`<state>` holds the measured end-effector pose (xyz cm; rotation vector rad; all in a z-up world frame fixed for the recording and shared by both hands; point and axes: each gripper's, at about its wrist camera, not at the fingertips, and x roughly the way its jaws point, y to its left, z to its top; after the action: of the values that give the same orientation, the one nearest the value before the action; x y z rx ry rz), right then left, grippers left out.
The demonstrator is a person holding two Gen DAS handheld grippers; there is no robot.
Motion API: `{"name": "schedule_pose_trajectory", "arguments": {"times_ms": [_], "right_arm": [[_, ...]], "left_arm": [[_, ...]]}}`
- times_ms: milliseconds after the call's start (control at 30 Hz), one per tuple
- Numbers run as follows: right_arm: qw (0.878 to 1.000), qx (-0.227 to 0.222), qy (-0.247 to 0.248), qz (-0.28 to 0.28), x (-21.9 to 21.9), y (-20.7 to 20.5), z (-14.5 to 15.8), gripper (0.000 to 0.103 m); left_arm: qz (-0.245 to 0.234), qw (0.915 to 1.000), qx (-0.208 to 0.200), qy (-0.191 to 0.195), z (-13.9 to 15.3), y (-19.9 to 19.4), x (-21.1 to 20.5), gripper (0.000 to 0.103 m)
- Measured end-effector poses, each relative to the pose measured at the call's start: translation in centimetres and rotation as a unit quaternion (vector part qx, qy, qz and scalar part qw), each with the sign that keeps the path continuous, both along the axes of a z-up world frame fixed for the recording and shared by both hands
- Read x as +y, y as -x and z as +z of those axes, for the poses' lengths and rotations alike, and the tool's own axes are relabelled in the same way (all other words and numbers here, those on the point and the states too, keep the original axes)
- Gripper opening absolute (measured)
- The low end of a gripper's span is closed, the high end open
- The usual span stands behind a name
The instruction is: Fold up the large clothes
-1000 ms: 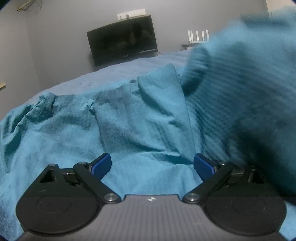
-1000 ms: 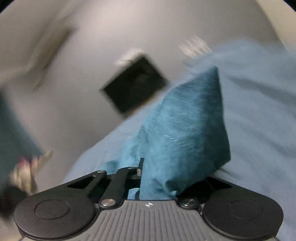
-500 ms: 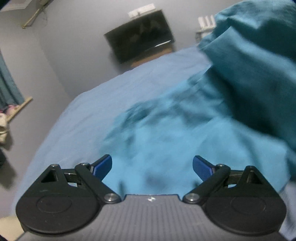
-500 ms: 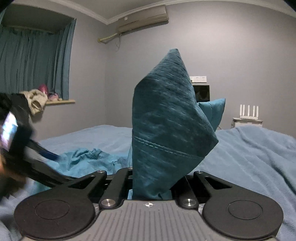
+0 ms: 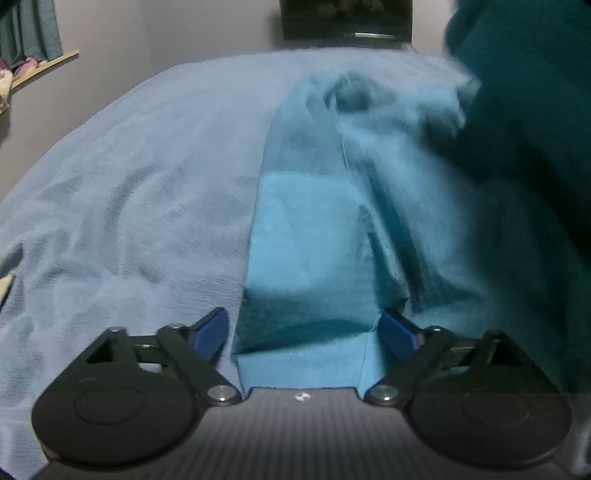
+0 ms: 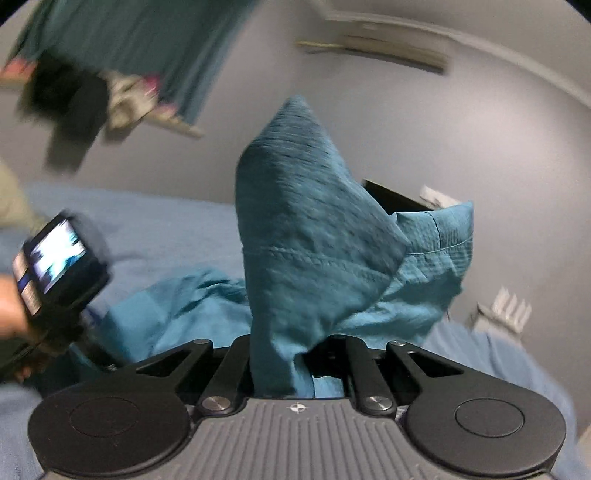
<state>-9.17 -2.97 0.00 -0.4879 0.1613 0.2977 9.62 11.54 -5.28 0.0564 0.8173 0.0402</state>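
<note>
The right gripper (image 6: 284,369) is clamped tight on a bunch of the teal garment (image 6: 310,236). The cloth rises out of the narrow slot between its black linkages and stands in a peak toward 12 o'clock. A stitched hem crosses that peak, and a second fold of the same cloth spreads away toward 2 o'clock. More of it lies crumpled on the pale blue bed cover (image 6: 159,221) toward 9 o'clock. At 9 o'clock a hand (image 6: 9,314) grips the other tool, whose small lit screen (image 6: 55,254) faces this camera. Behind, blurred, are a grey wall, teal curtains at 11 o'clock and an air conditioner (image 6: 391,51) at 1 o'clock.

The left gripper (image 5: 306,328) points down at the bed and its jaws are closing. The blue pads (image 5: 210,328) stand wide apart, with a folded strip of the teal garment (image 5: 314,236) lying between them, though they do not press on it. The strip runs away toward 12 o'clock. Its straight left edge lies on the bed cover (image 5: 140,192), which fills the view from 8 to 11 o'clock. A dark hanging mass of the garment fills 1 to 3 o'clock. At 12 o'clock stands a dark screen (image 5: 343,18) against the wall.
</note>
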Motion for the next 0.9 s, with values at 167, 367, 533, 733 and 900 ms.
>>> {"name": "schedule_pose_trajectory", "arguments": {"times_ms": [167,367,533,733,900], "right_arm": [[0.996,0.021,0.07,0.044,6.0,1.1,-0.9,0.01],[0.991,0.084,0.072,0.079,10.6,1.3,-3.2,0.01],[0.988,0.114,0.065,0.082,11.6,1.3,-5.0,0.016],[0.986,0.123,0.047,0.103,10.0,1.4,-4.2,0.034],[0.985,0.092,0.067,0.128,9.0,4.0,-3.7,0.052]], "left_arm": [[0.066,0.9897,-0.125,0.023,7.4,3.4,4.4,0.087],[0.046,0.9411,-0.168,0.29,9.1,5.9,10.2,0.069],[-0.024,0.939,-0.115,0.323,7.3,4.3,8.8,0.053],[-0.08,0.9519,-0.085,0.283,7.5,3.6,6.6,0.053],[-0.091,0.9581,-0.035,0.269,5.0,1.8,5.9,0.039]]}}
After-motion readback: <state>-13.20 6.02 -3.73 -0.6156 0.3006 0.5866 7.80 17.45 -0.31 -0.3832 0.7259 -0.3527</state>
